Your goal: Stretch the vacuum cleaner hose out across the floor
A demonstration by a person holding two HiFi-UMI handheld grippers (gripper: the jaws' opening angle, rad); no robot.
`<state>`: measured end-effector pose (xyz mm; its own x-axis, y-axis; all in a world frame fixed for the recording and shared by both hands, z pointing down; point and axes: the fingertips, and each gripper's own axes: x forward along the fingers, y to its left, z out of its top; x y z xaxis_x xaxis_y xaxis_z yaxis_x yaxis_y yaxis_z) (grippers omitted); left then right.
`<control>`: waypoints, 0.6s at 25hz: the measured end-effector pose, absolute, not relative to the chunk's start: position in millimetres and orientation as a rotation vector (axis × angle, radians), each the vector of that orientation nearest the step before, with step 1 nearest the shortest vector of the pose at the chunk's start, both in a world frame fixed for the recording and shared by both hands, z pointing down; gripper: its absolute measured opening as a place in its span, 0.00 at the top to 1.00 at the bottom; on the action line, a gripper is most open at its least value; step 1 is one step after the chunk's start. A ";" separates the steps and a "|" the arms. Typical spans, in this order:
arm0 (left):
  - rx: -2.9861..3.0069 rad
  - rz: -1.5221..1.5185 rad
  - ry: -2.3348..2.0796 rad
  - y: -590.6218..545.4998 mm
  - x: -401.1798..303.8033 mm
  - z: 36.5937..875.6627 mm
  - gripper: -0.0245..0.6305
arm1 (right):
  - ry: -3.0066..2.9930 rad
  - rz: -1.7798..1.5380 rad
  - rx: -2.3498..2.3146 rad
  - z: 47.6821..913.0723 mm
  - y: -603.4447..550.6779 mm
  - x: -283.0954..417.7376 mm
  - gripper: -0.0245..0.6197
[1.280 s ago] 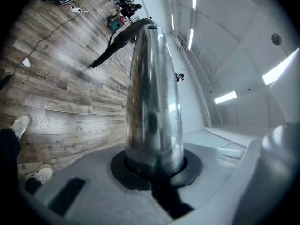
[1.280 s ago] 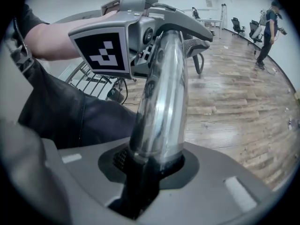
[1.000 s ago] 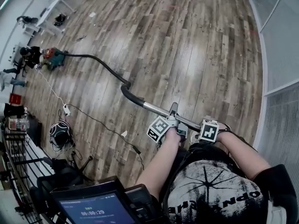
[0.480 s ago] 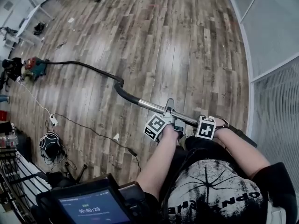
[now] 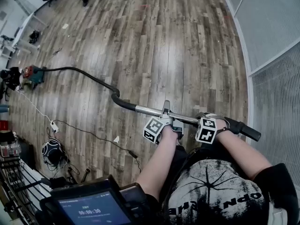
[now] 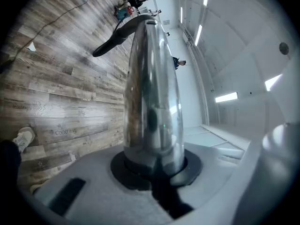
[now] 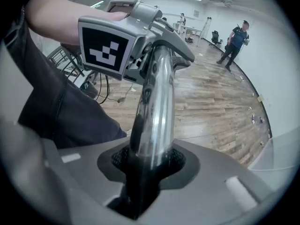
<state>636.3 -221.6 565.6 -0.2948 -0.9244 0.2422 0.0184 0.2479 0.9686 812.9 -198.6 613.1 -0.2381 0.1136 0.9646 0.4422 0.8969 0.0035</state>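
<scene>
The vacuum cleaner stands far off at the left on the wood floor. Its black hose runs in a long shallow curve to a bend, where it joins the chrome wand. My left gripper is shut on the wand, which fills the left gripper view. My right gripper sits further back by the black handle. Its jaws have just been opening a little; the wand is still between them and the pads still seem to touch it.
A thin power cable crosses the floor to a power strip near cluttered racks at the lower left. A glass partition lines the right side. A person stands far off. A tablet screen sits below my arms.
The hose bend has slid left and the hose lies longer and flatter. The black handle now sticks out to the right past my right gripper. Both hands stay on the wand.
</scene>
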 end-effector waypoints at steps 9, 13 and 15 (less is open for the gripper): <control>0.901 -1.204 -1.588 -272.9 700.0 562.5 0.90 | -1.856 -0.296 -0.417 612.7 -250.7 872.9 0.77; 0.875 -1.220 -1.589 -289.8 722.1 574.2 0.89 | -1.832 -0.301 -0.432 619.5 -271.9 895.8 0.78; 0.864 -1.230 -1.601 -296.5 727.3 578.1 0.89 | -1.823 -0.302 -0.444 621.6 -280.5 902.0 0.78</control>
<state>727.3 -296.5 578.1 -0.3400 -0.9089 0.2417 -0.0006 0.2572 0.9664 902.0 -280.5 621.6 -0.2516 0.1459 0.9568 0.4471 0.8943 -0.0188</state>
